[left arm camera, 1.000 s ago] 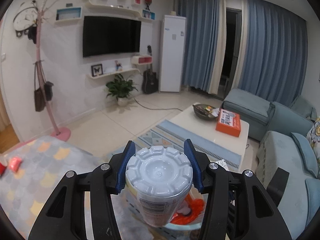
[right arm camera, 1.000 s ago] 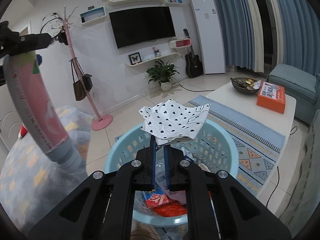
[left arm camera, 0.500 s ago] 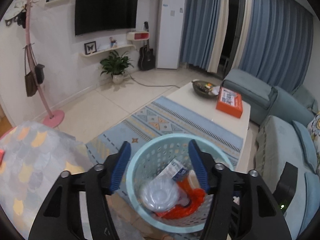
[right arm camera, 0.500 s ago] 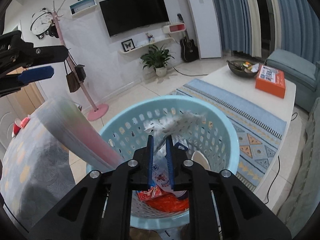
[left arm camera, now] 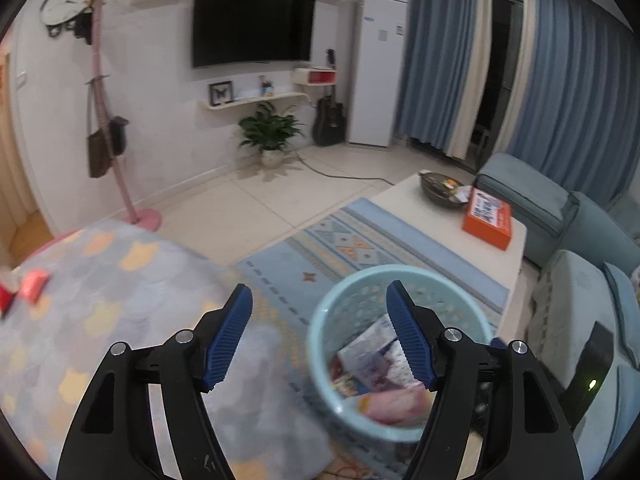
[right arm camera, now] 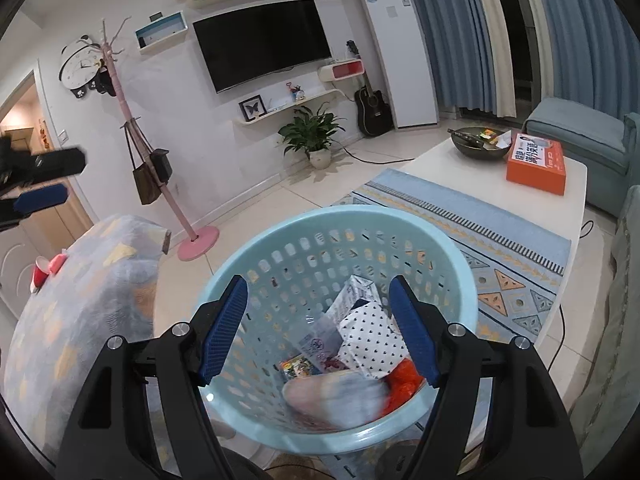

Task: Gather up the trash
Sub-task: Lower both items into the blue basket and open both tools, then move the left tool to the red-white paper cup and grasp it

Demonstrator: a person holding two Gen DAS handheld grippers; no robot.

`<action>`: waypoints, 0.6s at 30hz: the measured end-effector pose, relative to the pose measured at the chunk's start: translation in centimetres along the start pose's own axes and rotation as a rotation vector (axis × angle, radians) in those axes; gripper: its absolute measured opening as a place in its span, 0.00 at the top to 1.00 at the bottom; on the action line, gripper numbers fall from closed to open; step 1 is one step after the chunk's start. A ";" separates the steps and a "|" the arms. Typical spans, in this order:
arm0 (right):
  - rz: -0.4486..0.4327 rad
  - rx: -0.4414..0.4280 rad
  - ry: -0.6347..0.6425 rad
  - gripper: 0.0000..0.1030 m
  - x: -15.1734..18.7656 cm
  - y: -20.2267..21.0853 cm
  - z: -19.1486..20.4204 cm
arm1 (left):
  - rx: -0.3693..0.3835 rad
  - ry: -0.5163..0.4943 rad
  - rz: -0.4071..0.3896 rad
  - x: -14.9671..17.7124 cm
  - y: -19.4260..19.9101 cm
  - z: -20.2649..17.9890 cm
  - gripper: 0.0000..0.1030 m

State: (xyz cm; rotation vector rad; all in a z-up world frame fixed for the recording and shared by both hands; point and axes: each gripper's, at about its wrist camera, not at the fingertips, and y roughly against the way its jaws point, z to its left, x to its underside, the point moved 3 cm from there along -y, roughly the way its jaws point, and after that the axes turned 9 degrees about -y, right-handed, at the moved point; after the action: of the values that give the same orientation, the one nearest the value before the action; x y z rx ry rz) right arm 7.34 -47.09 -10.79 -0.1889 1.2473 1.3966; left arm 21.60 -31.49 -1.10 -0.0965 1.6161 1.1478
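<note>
A light blue perforated basket [right arm camera: 304, 240] stands on the floor beside a blanket-covered seat; it also shows in the left wrist view [left arm camera: 320, 328]. Inside lie a polka-dot paper [right arm camera: 368, 344], a white carton [right arm camera: 340, 320], a pink-and-white bottle [right arm camera: 336, 396] and orange wrapping [right arm camera: 404, 380]. My right gripper [right arm camera: 318, 332] is open and empty above the basket. My left gripper [left arm camera: 320, 336] is open and empty, over the basket's left rim and the blanket; its fingers [right arm camera: 44, 196] show at the left edge of the right wrist view.
A grey blanket with yellow shapes [left arm camera: 100, 304] covers the seat at left, with red cups [left arm camera: 32, 284] on it. A white coffee table [right arm camera: 440, 160] holds an orange box [right arm camera: 536, 164] and a dark bowl [right arm camera: 476, 144]. Sofa at right, pink coat stand [right arm camera: 192, 236] behind.
The left gripper opened and dropped the bottle into the basket, then swung left. The right gripper lowered, opened and released the polka-dot paper into the basket.
</note>
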 end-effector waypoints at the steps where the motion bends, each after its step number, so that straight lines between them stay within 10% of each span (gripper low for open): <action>1: 0.006 -0.005 0.003 0.32 0.1 0.0 0.4 | -0.016 0.009 -0.003 0.1 0.6 0.8 0.34; 11: 0.013 -0.097 0.119 0.30 0.6 1.7 8.0 | -0.265 0.108 -0.003 5.6 8.8 14.4 0.29; 18: 0.049 -0.235 0.217 0.28 1.0 2.6 16.4 | -0.415 0.355 0.054 13.9 14.3 26.6 0.22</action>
State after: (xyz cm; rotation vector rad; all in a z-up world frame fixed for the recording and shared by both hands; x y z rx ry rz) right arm 13.79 -33.66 -3.30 -0.4857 1.2675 1.5973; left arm 26.50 1.43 -1.43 -0.5555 1.6652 1.5618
